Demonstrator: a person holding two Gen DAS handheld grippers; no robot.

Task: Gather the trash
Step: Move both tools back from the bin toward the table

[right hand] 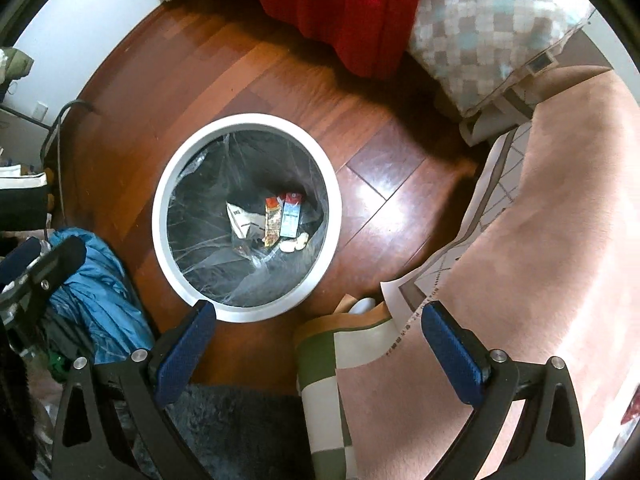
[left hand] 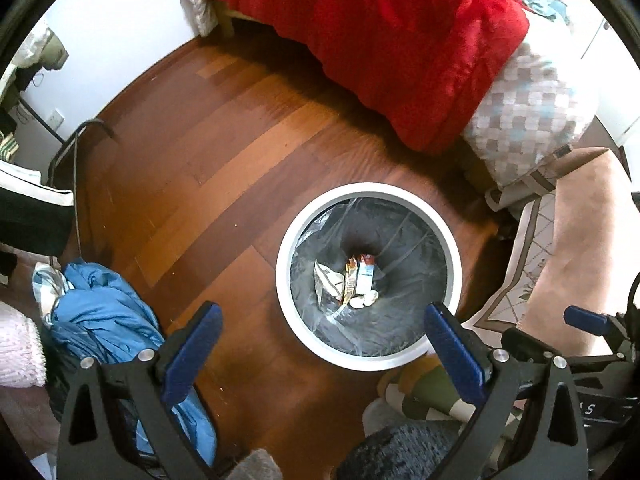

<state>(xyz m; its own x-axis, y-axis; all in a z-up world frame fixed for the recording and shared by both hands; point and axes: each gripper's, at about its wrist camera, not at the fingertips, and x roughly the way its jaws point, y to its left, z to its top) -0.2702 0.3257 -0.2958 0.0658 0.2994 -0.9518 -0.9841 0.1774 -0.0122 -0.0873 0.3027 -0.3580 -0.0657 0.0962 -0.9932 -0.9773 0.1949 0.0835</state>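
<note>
Trash bin (left hand: 454,240), both grippers above, jaws apart

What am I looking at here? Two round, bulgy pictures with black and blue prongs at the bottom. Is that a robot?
No robot: a person holds a grabbing tool in each hand, each carrying a wide-angle camera looking along its two blue-padded fingers. One picture is from the left gripper, the other from the right gripper. Both are open and hold nothing. Below them on the wooden floor stands a white bin with a clear liner, holding wrappers and a small carton. Around it are a red blanket, blue clothing and a pink rug.
</note>
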